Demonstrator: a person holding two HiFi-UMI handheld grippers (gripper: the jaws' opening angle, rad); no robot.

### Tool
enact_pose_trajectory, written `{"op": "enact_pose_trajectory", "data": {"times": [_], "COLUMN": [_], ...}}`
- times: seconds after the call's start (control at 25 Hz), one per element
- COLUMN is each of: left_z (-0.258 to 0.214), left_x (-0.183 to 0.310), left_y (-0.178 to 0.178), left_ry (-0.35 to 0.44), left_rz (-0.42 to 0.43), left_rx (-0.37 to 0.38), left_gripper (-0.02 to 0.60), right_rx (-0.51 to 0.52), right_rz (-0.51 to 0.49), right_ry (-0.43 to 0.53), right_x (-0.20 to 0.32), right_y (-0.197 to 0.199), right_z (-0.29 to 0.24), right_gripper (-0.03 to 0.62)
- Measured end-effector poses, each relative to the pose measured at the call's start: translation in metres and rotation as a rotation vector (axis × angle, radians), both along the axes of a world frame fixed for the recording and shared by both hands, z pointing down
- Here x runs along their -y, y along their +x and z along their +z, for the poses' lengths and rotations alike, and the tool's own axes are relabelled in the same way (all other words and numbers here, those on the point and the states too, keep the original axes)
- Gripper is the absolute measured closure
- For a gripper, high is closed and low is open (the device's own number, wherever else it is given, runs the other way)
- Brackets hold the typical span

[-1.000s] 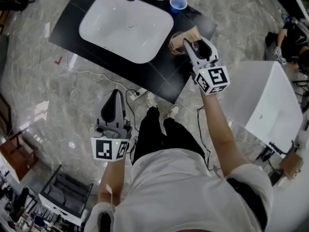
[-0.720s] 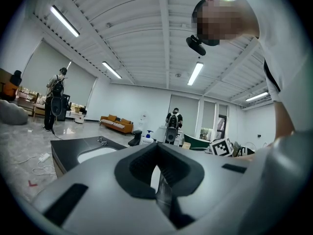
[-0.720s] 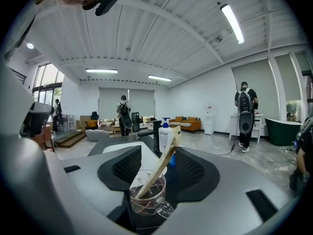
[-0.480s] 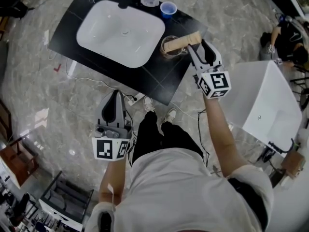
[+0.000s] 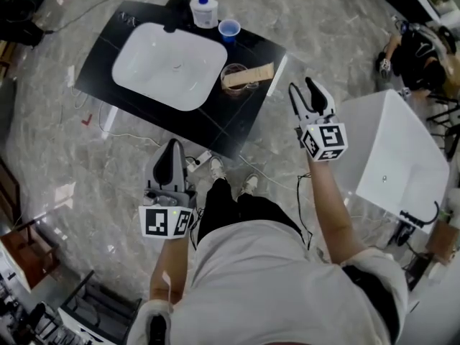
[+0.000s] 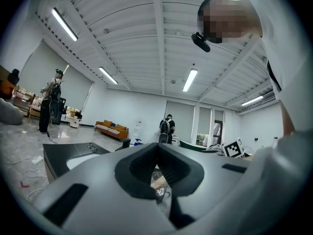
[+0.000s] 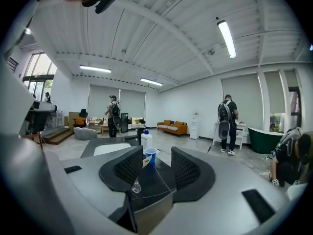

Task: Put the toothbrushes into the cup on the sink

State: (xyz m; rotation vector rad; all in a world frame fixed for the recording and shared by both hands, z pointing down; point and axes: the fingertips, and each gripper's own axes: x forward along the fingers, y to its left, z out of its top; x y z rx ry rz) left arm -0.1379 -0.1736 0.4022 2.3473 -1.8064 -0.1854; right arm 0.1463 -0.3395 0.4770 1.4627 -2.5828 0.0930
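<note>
A tan bundle of toothbrushes (image 5: pixel 249 75) leans in a clear glass cup (image 5: pixel 233 80) on the black sink table (image 5: pixel 237 121), right of the white basin (image 5: pixel 169 65). My right gripper (image 5: pixel 310 95) hovers off the table's right edge, apart from the cup. It is open, its jaws having just spread wide and eased in slightly, with nothing between them. The right gripper view looks over the tabletop to a blue cup (image 7: pixel 150 153). My left gripper (image 5: pixel 172 157) hangs over the floor in front of the table, shut and empty.
A soap bottle (image 5: pixel 204 7) and the blue cup (image 5: pixel 229 29) stand at the table's back edge. A white bathtub (image 5: pixel 392 153) stands close on the right. A power strip and cables (image 5: pixel 203 157) lie on the floor below the table. People stand about the room.
The right gripper let go of the toothbrush bundle, which now rests in the glass cup, and pulled back right, off the table. The left gripper barely shifted.
</note>
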Motion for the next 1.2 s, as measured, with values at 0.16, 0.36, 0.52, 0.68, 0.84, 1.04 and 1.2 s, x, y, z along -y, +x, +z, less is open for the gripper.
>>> {"op": "enact_pose_trajectory", "data": {"times": [0.16, 0.36, 0.52, 0.68, 0.84, 1.04, 1.2], "left_z": [-0.011, -0.026, -0.040, -0.050, -0.056, -0.060, -0.063], "left_x": [-0.007, -0.014, -0.022, -0.032, -0.046, -0.063, -0.078], "left_y": [0.009, 0.024, 0.036, 0.044, 0.053, 0.056, 0.056], "left_ry": [0.015, 0.045, 0.074, 0.096, 0.114, 0.134, 0.145], "left_rz": [-0.006, -0.001, -0.005, -0.018, -0.031, -0.062, -0.085], "left_rx": [0.012, 0.025, 0.037, 0.044, 0.045, 0.043, 0.054], "left_gripper": [0.578, 0.578, 0.578, 0.578, 0.578, 0.578, 0.578], "right_rx": [0.017, 0.036, 0.069, 0.110, 0.142, 0.155, 0.177], "right_rz": [0.025, 0.037, 0.016, -0.037, -0.067, -0.082, -0.101], "right_ry": [0.005, 0.030, 0.065, 0.113, 0.161, 0.206, 0.233], "right_x": [-0.016, -0.030, -0.048, -0.071, -0.092, -0.115, -0.136], "right_y": [0.027, 0.050, 0.054, 0.048, 0.051, 0.059, 0.065], "right_z": [-0.011, -0.030, -0.054, -0.086, -0.117, -0.143, -0.160], "right_gripper": [0.459, 0.482, 0.508, 0.519, 0.525, 0.526, 0.526]}}
